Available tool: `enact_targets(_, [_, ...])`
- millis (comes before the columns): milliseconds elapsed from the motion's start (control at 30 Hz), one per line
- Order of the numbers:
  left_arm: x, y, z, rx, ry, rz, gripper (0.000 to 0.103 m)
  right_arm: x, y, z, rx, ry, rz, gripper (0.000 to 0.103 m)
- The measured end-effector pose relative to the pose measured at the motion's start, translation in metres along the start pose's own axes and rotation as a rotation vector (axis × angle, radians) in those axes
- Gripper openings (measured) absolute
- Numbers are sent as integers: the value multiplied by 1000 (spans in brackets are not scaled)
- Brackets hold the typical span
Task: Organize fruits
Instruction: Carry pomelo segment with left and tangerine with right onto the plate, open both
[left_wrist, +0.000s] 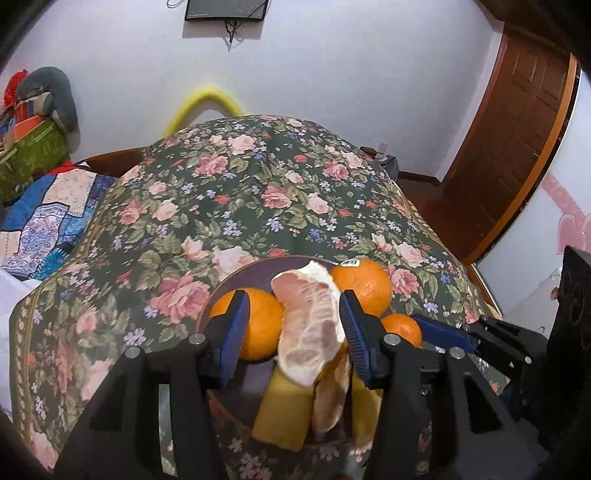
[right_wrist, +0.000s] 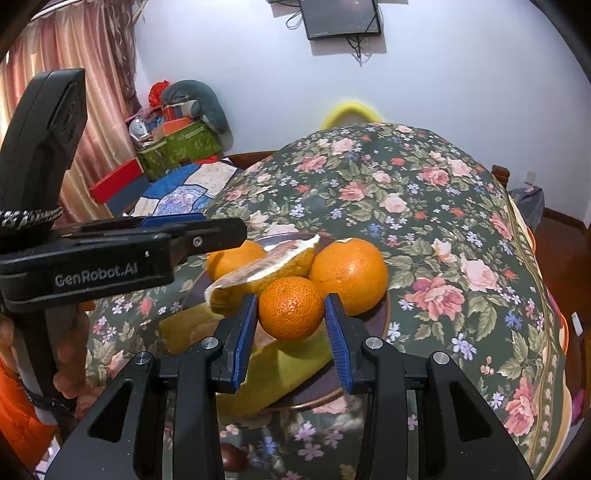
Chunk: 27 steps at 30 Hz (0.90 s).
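Observation:
On a dark plate (right_wrist: 385, 314) lie two oranges (right_wrist: 349, 273) (right_wrist: 229, 258), a peeled pomelo segment (right_wrist: 266, 271) and yellow-green pomelo peel (right_wrist: 288, 369). My right gripper (right_wrist: 291, 314) is shut on a small mandarin (right_wrist: 291, 308), its blue pads against both sides, just above the peel. In the left wrist view my left gripper (left_wrist: 293, 317) hovers over the plate (left_wrist: 221, 291). The pomelo segment (left_wrist: 310, 325) shows between its jaws, against the right pad, with a gap at the left pad. A second segment (left_wrist: 332, 398) lies lower down. The mandarin (left_wrist: 400, 328) is at the right.
The plate sits near the front of a table under a floral cloth (left_wrist: 258, 192). A small dark round thing (right_wrist: 232, 458) lies on the cloth below the plate. A person's hand (right_wrist: 70, 369) holds the left gripper (right_wrist: 236, 234). A quilted bed (left_wrist: 48, 214) is left, a door (left_wrist: 517, 129) right.

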<state>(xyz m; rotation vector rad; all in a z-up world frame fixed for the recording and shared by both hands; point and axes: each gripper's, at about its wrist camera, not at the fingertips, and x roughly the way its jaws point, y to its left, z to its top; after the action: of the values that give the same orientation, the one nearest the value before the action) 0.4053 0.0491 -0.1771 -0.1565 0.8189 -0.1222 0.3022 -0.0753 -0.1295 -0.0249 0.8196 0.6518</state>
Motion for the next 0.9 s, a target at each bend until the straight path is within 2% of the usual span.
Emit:
enact_targets(267, [-10, 8, -13, -4, -6, 21, 50, 9, 9, -3, -20, 19, -3, 35])
enact_targets(400, [-12, 10, -18, -6, 0, 29, 50, 7, 8, -3, -6, 19, -11, 44])
enact_targets(633, [-27, 4, -23, -2, -12, 34, 50, -13, 12, -4, -2, -1, -29, 44])
enact_targets(900, [-65, -12, -32, 18, -46, 39, 51, -49, 19, -7, 8, -35, -51, 44])
